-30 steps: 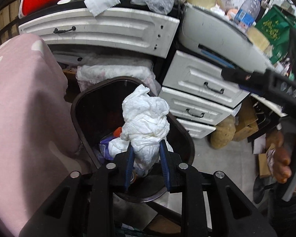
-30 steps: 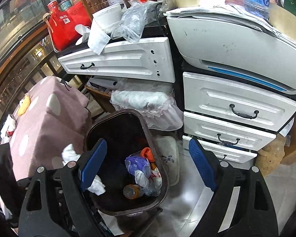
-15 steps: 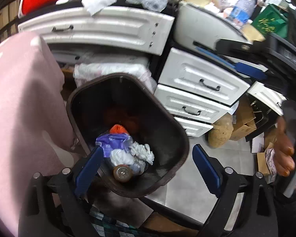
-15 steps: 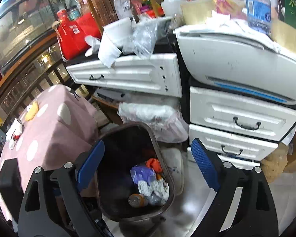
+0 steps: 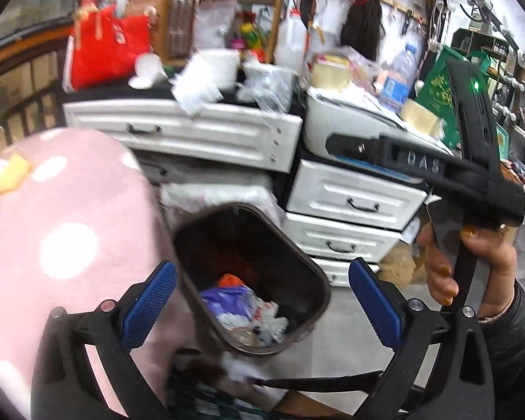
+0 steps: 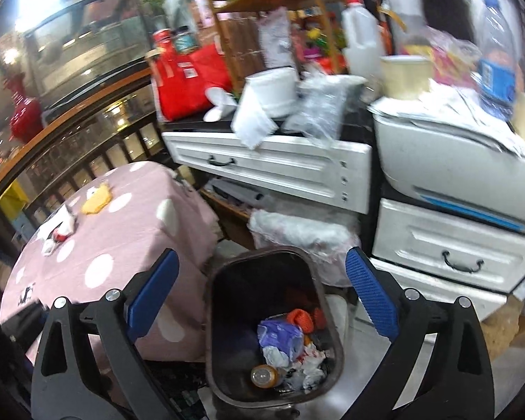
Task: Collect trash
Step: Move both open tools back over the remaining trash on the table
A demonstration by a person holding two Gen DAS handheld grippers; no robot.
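A dark brown trash bin [image 5: 294, 266] [image 6: 220, 315] stands on the floor beside the pink dotted table. It holds crumpled white tissue [image 6: 308, 367], a purple wrapper [image 6: 280, 332], an orange item and a can. My left gripper [image 5: 262, 304] is open and empty above the bin. My right gripper [image 6: 262, 294] is open and empty, also above the bin; its body shows in the left wrist view [image 5: 472, 182]. Small trash pieces [image 6: 57, 232] lie on the pink table [image 6: 122, 238].
White drawers [image 6: 455, 255] and a loose drawer front [image 6: 273, 168] stand behind the bin, topped with cups, bags and bottles. A red bag [image 6: 189, 80] sits at the back left. A railing runs behind the table.
My left gripper opened and let the white tissue wad fall into the bin. Both grippers have since risen and tilted up, so more of the shelves shows.
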